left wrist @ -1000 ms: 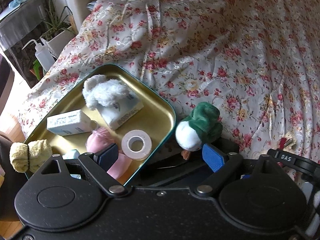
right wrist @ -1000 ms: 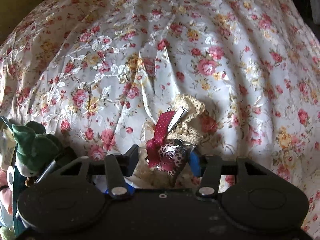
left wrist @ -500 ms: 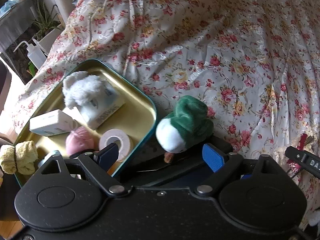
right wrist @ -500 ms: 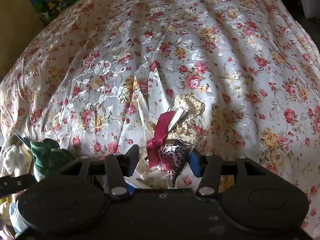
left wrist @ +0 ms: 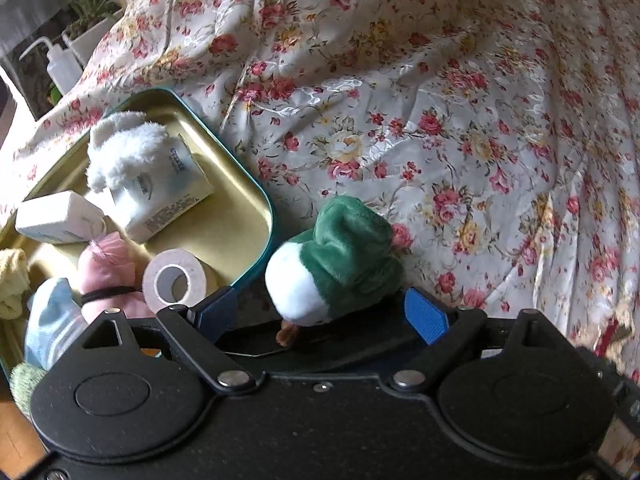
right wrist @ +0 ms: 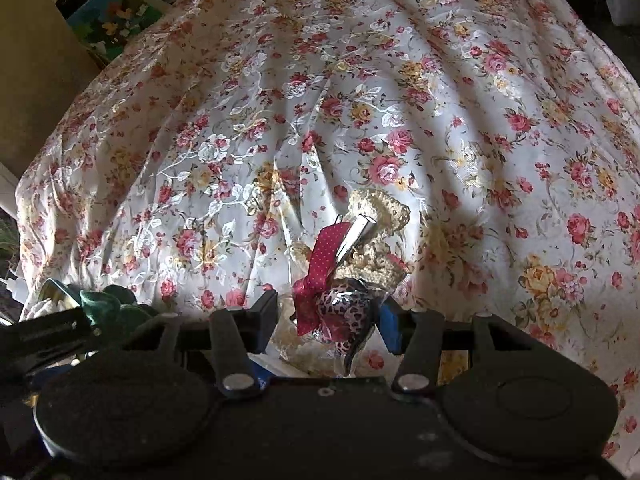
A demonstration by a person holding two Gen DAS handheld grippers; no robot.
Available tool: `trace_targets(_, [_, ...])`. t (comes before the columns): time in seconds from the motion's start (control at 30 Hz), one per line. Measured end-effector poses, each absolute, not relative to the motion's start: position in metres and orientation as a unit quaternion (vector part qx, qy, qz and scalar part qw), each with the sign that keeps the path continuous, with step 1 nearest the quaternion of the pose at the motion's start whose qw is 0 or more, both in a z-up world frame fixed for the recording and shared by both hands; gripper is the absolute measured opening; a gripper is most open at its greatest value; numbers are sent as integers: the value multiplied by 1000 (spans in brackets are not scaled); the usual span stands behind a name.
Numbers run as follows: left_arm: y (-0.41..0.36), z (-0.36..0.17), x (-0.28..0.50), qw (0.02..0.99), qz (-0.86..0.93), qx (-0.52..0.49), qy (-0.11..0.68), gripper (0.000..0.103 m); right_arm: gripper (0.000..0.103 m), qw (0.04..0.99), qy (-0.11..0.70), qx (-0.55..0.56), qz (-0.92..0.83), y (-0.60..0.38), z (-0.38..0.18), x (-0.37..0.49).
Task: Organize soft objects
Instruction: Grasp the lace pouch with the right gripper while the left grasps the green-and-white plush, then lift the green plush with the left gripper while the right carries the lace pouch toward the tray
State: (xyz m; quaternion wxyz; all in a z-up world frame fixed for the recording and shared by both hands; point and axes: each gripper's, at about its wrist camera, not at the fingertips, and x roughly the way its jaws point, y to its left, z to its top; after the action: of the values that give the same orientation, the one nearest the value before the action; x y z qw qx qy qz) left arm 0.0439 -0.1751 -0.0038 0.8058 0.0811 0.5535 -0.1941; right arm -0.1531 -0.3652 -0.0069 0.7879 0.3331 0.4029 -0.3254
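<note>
A green and white plush toy lies on the floral bedspread, just right of a gold tin tray. My left gripper is open with its blue pads either side of the plush, not touching it. The tray holds a white fluffy toy, two white packs, a pink soft item, a tape roll and a yellow cloth. My right gripper has a bundle between its pads: a red dotted ribbon hair clip with leopard fabric and beige crochet.
A squeeze bottle and a potted plant stand beyond the bed's left edge. The bedspread is wrinkled across the far side. A colourful box lies off the bed at the far left in the right wrist view.
My left gripper has moved right and forward, bringing the green plush between its open pads. The right gripper has lifted back slightly with the ribbon bundle unchanged between its pads.
</note>
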Motion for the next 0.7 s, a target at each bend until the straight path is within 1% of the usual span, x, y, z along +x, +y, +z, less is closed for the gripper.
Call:
trace_targets(0.53, [-198,-41,59,795,-159,69,581,87,52,782,405,357,-311,-376,-20,-158])
trace_targets(0.57, [-199,-42,60,795,-160,67,582,85,52,782,405,356,-312,-377,-20,-159])
trace_targets(0.63, [-202,-42,61,795,-157,70,581,70,52,782,403,353,-319,-378,-21,-160])
trace_targets(0.7, [-205,-41,61,797,-168,72,575,64,52,781,401,355,-322,-381,-21,-162])
